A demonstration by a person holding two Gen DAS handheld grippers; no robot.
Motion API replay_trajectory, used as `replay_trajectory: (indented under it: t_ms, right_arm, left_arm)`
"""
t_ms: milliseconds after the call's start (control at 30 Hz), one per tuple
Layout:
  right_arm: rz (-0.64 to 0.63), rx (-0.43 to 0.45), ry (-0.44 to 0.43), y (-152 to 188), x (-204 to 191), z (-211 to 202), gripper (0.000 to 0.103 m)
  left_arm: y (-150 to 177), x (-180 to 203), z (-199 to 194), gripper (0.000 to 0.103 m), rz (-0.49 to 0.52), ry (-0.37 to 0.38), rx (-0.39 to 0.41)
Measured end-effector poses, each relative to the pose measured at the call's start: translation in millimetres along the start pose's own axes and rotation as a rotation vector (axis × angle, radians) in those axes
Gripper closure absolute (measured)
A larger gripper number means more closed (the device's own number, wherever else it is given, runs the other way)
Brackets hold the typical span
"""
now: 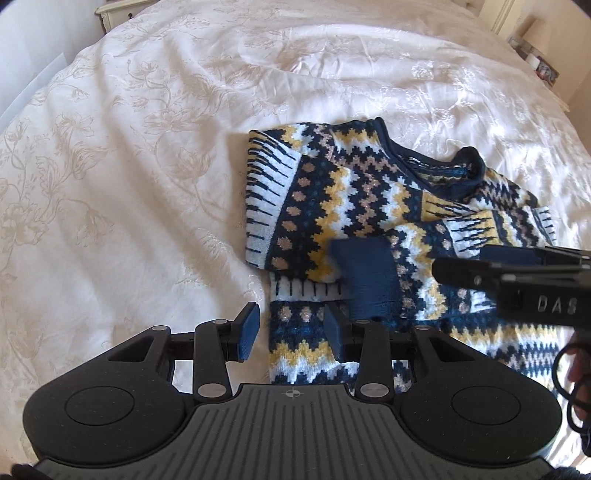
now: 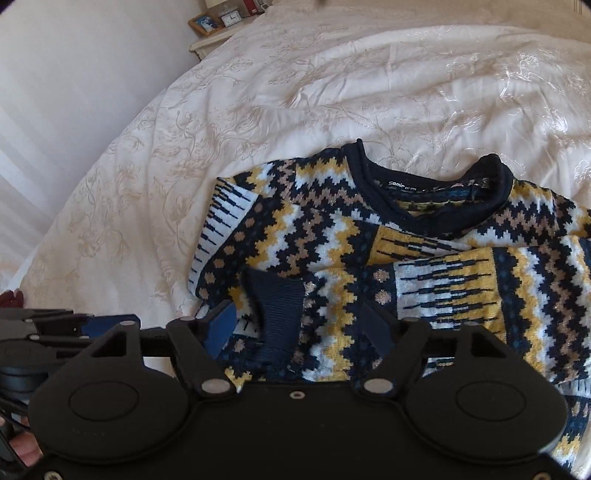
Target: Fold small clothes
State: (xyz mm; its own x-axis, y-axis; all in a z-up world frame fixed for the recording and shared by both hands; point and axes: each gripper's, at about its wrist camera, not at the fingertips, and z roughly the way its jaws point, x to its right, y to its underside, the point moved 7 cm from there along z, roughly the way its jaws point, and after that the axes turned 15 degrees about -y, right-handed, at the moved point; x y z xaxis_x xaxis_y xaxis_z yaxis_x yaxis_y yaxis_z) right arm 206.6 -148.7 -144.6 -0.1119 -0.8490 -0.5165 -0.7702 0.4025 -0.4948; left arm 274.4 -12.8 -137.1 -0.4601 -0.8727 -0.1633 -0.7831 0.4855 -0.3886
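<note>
1. The left gripper (image 1: 291,332) hangs over the near hem of the sweater (image 1: 354,206); its blue-padded fingers (image 1: 249,330) stand partly apart with the knit showing between them, and the pads are not seen pressing on it.
2. The right gripper (image 2: 303,325) has its fingers (image 2: 221,325) spread wide, astride the folded-in sleeve's navy cuff (image 2: 277,314); nothing is clamped.
3. Seen from the left wrist view, the right gripper's body reads "DAS" in white letters.
4. The sweater, a navy, yellow and white zigzag knit, lies on the bed (image 1: 147,147) with both sleeves folded across its front.
5. Inside the navy collar (image 2: 428,199), the neck label (image 2: 400,184) reads "semir".
6. At the far edge stands a bedside cabinet (image 2: 210,40) with a clock (image 2: 232,18).
</note>
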Motion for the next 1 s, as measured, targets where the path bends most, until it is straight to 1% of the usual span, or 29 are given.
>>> replay_trajectory:
  t_ms: [67,200,267,333,500,600,667,700,767,800,867,933,1000]
  right_arm:
    - [-0.028,-0.028,0.047,11,5,-3,0.026]
    - [-0.022,-0.055,0.108,31,26,-14,0.025]
    - [-0.008,-0.060,0.136,40,37,-21,0.022]
    - [0.019,-0.069,0.153,51,48,-26,0.021]
    - [0.052,-0.120,0.188,78,70,-26,0.020]
    - [0.066,-0.149,0.191,92,77,-21,0.017]
    - [0.052,-0.164,0.194,99,79,-17,0.014]
    - [0.036,-0.173,0.197,103,79,-13,0.012]
    - [0.018,-0.187,0.198,107,79,-7,0.002]
    - [0.016,-0.190,0.199,109,80,-5,0.000]
    - [0.011,-0.191,0.211,111,80,0,0.000]
    - [0.011,-0.189,0.220,111,80,3,0.000]
    - [0.015,-0.180,0.228,113,79,4,0.000]
  left_arm:
    - [-2,9,2,0.066,0.012,0.015,0.002]
    - [-7,33,8,0.066,0.050,0.045,0.003]
    - [-9,45,15,0.065,0.069,0.044,0.003]
    - [-11,54,23,0.065,0.080,0.036,-0.007]
    - [-12,64,48,0.065,0.081,-0.001,-0.056]
    - [-10,66,63,0.065,0.062,0.004,-0.106]
    - [-8,65,74,0.063,0.038,0.012,-0.150]
    - [-9,65,76,0.063,0.029,0.016,-0.158]
    - [-9,64,78,0.063,0.009,0.017,-0.160]
    - [-9,64,78,0.063,-0.002,0.017,-0.158]
    - [-9,65,77,0.068,0.001,0.014,-0.145]
    - [-11,67,73,0.091,0.036,0.001,-0.118]
    - [-13,68,61,0.093,0.056,-0.012,-0.074]
